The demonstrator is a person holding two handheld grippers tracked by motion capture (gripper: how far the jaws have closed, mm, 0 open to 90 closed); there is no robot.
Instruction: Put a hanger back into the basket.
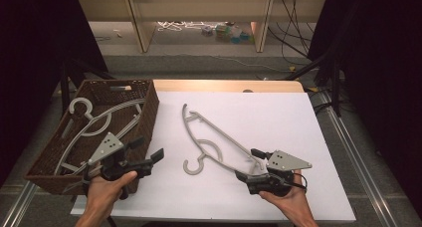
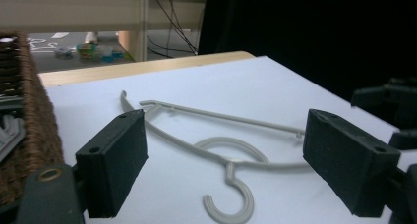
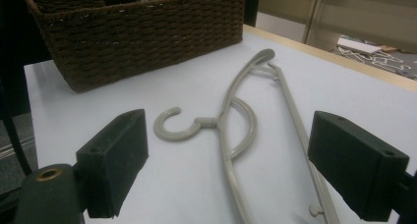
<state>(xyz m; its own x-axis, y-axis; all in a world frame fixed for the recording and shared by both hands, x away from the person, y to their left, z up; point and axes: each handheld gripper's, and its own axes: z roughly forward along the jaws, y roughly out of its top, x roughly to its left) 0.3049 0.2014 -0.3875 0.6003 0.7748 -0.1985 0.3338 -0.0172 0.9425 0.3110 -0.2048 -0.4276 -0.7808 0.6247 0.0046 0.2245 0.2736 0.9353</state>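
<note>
So there's a grey plastic hanger lying flat on the white table, roughly in the middle, with its hook curled toward the person's side and its long arms running diagonally from the far left down toward the near right. Nothing is gripping it.

The left gripper is held in the person's left hand at the near left, just in front of the corner of the brown wicker basket. Its jaws are spread wide apart with nothing between them (in the left gripper view you can see the hanger sitting on the table past the two black pads, well clear of both).

The right gripper is in the right hand at the near right, its jaws also spread wide and empty. Its tips sit right by the near-right end of the hanger, though from above I can't tell if they actually touch it. In the right gripper view the hanger lies between and beyond the pads, with the basket behind it.

The basket sits at the left edge of the table and has more grey hangers piled inside it, one hook visible near the far end
</note>
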